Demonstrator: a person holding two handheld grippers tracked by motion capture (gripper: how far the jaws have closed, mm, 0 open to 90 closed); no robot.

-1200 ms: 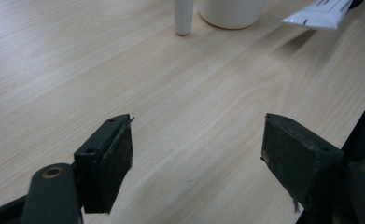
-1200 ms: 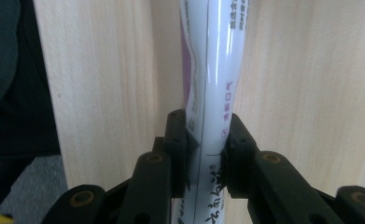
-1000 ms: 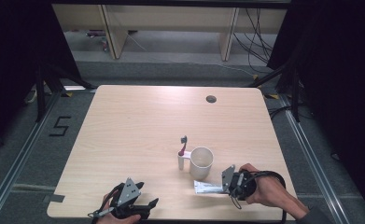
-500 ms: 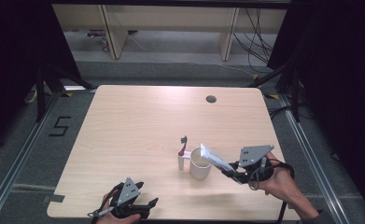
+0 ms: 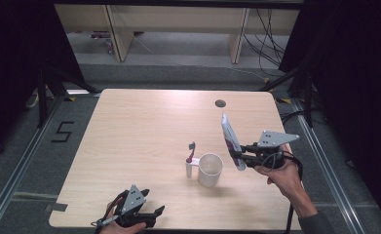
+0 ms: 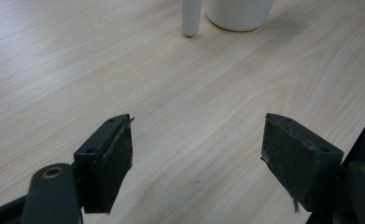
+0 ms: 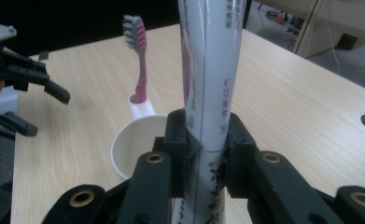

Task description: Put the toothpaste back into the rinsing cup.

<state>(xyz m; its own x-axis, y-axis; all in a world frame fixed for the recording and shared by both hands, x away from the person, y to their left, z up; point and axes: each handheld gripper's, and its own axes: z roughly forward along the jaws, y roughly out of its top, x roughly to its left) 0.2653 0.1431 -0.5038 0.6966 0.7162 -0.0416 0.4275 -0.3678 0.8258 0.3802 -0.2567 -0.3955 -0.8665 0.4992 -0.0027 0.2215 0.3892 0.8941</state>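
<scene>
A white cup (image 5: pixel 210 169) stands on the wooden table (image 5: pixel 144 122), and a pink toothbrush (image 5: pixel 191 151) rises from a small white holder touching its left side. My right gripper (image 5: pixel 238 157) is shut on a white and pink toothpaste tube (image 5: pixel 230 139), held nearly upright in the air just right of the cup. In the right gripper view the tube (image 7: pixel 213 70) rises between the jaws, with the cup (image 7: pixel 133 144) and toothbrush (image 7: pixel 138 60) behind it. My left gripper (image 5: pixel 154 214) rests open at the table's front edge, nothing between its fingers (image 6: pixel 110 163).
A round cable hole (image 5: pixel 220 103) sits near the table's far right edge. Wooden shelf legs and cables (image 5: pixel 271 44) lie on the floor beyond the table. A "5" mark (image 5: pixel 63 131) is taped on the floor at left.
My right gripper has lifted the toothpaste tube off the table near the front edge, swung it up to nearly upright and moved right and away from the cup. The left gripper has stayed put.
</scene>
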